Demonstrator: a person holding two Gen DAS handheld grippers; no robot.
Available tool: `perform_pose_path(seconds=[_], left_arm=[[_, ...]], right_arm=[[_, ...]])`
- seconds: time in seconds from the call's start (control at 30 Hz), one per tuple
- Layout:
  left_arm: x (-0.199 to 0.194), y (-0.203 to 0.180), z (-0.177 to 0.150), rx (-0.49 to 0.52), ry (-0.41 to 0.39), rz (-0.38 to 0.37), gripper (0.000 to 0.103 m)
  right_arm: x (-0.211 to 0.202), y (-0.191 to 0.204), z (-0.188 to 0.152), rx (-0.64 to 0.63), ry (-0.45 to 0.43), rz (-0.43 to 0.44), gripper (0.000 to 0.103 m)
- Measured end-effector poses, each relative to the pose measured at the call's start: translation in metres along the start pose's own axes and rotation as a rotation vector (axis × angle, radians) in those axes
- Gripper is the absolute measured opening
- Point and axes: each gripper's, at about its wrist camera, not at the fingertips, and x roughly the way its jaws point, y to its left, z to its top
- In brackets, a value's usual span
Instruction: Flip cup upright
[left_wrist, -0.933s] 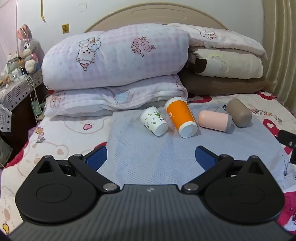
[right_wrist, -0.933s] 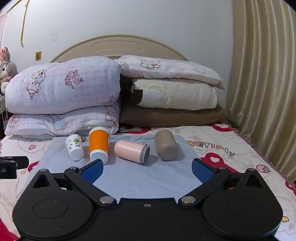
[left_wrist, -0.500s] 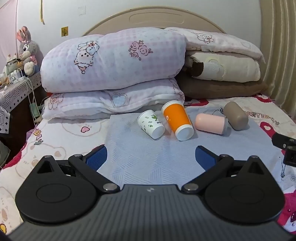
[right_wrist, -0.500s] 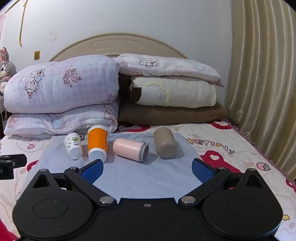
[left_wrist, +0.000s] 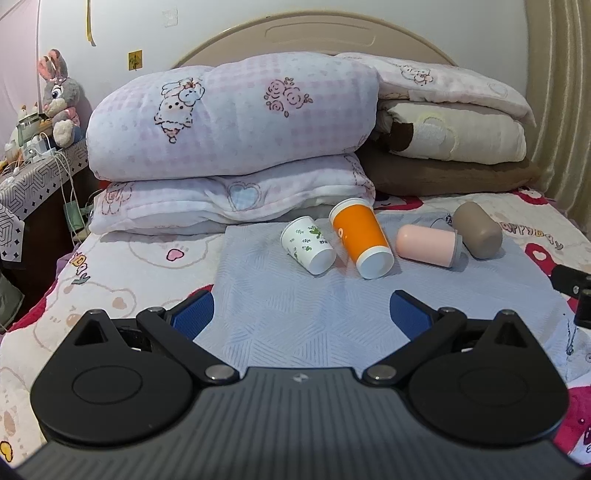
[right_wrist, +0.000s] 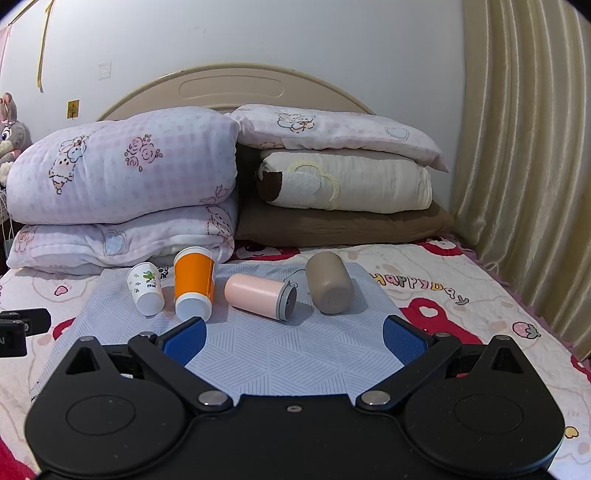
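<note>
**Four cups lie tipped on the mat**

Both views have edged closer to the cups since the earlier frames.

Left wrist view: the left gripper (left_wrist: 301, 310) is spread wide, empty. White cup (left_wrist: 308, 245), orange cup (left_wrist: 362, 240), pink cup (left_wrist: 426, 245) and brown cup (left_wrist: 478, 229) lie on the blue mat (left_wrist: 295, 314) near its far edge, below stacked quilts (left_wrist: 232, 114).

Right wrist view: the right gripper (right_wrist: 293, 339) gapes, empty; nothing blocks the cups.

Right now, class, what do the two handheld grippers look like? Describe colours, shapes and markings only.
The left gripper and right gripper look alike: matte black bodies, two rounded disc-shaped housings, angled black link arms with silver pivot pins, and blue pads on the fingers. The left body is ribbed with a small centre logo. No cables or sleeves show.
</note>
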Motion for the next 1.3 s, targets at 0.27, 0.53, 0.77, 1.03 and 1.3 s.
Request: perform_pose_path(seconds=[0.27,0.53,0.77,1.03,1.3], left_arm=[[-0.0029,-0.0001,0.0005,0.002,-0.015,-0.007,0.103],[-0.0001,0.0048,0.0027,-0.023,0.006,-0.003,0.103],[0.0011,0.0066,0.0022,-0.03,0.007,-0.008,0.103],[0.0022,0.0067,0.0021,-0.029,0.012,-0.02,0.103],[0.0047,0.0079,0.0011,-0.04,0.018,-0.02,0.103]], right_arm=[[0.0007,0.0024,-0.0002,-0.005,0.005,0.011,0.103],[-0.0002,0.0055,-0.0009,-0.013,0.006,0.018,0.103],[-0.0001,0.0048,-0.0011,-0.003,0.006,0.037,0.103],[0.0016,0.0037,0.0,0.003,0.012,0.037,0.103],[0.0053,0.0012,-0.0009,0.016,0.024,0.026,0.103]])
